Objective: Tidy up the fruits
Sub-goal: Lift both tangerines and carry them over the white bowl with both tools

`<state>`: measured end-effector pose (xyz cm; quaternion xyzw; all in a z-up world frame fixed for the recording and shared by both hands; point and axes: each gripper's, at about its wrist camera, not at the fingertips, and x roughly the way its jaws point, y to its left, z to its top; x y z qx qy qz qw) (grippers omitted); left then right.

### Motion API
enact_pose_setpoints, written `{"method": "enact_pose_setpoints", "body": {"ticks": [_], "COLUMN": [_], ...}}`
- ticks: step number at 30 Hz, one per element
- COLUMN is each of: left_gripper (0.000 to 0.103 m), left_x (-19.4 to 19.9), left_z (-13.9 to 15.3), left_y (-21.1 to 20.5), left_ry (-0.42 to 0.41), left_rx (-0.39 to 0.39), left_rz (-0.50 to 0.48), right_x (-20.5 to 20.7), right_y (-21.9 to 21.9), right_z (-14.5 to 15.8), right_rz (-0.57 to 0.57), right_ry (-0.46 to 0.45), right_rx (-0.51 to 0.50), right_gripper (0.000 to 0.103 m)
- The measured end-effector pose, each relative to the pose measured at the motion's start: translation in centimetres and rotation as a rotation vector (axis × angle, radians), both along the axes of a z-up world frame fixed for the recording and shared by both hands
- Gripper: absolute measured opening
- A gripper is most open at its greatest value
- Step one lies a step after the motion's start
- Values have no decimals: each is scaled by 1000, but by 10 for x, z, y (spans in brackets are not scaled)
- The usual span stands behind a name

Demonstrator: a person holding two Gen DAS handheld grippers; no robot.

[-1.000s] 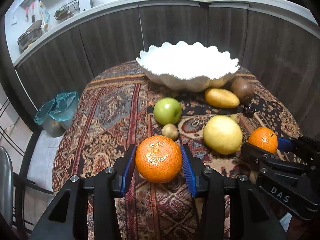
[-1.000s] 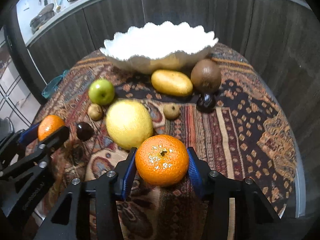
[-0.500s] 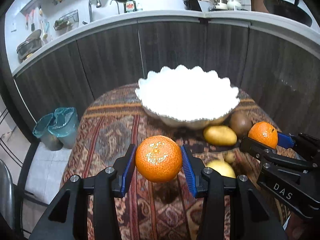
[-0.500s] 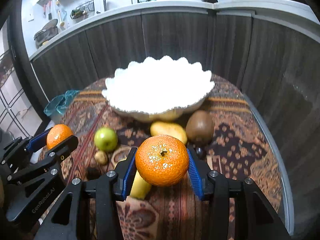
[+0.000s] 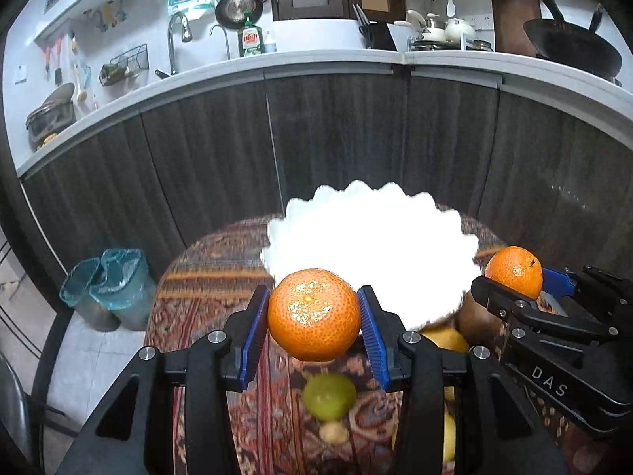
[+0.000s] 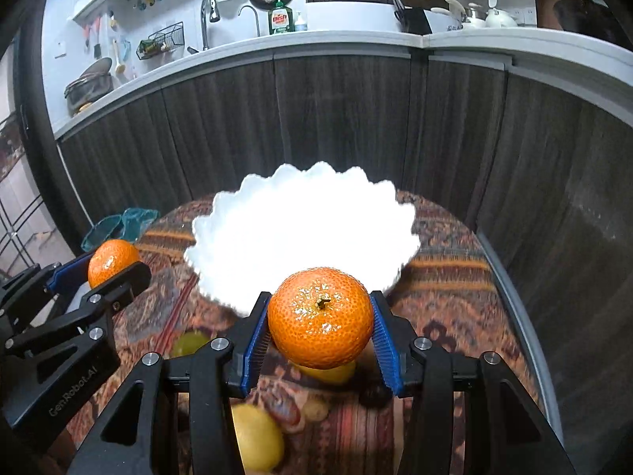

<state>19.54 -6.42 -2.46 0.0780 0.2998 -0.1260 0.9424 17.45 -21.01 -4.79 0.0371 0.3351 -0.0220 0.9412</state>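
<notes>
- two oranges, one in each claw: the left gripper (image 5: 314, 318) pinches the left orange (image 5: 313, 314) between its blue pads, and the right gripper (image 6: 320, 324) pinches the right orange (image 6: 320, 316) the same way, stem upward.
- both oranges hang in the air above the table (image 6: 443, 277), at the near rim of the bowl (image 6: 304, 233); the left one is beside the bowl's left side, the right one before its near-right rim.
- each claw shows in the other's view with its orange: the right claw at the right edge of the left view, the left claw at the left edge of the right view.
- one white bowl with a scalloped rim stands toward the far edge of the table; its inside is washed out by glare, so what it holds cannot be told.
- under the claws the loose fruit is blurred and partly hidden: one green apple (image 5: 329, 394), one big yellow fruit (image 6: 257, 441), a second yellow fruit (image 6: 328, 372) mostly covered by the right orange, and small brown and dark pieces too unclear to count.
- the patterned cloth (image 5: 221, 277) covers the table.
- two bins (image 5: 107, 285) lined with teal bags stand on the floor off the table's left edge.
</notes>
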Motion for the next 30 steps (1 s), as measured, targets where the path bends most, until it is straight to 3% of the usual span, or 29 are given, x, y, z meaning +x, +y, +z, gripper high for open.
{"method": "enact_pose_setpoints", "body": {"ticks": [7, 15, 30], "left_gripper": [44, 44, 44], "left_x": [30, 64, 115], "left_z": [9, 0, -33], "left_y": [-11, -19, -31], "left_ry": [-18, 24, 103], "left_rx": [10, 0, 28], "left_rz": [-6, -8, 7], "right_x": [33, 64, 109], "right_y": [-12, -17, -25], "right_z": [10, 9, -23], "right_rz": [-5, -4, -21], "right_ry": [-8, 1, 88], "right_rx": [-1, -21, -13], "right_gripper": [49, 49, 49]}}
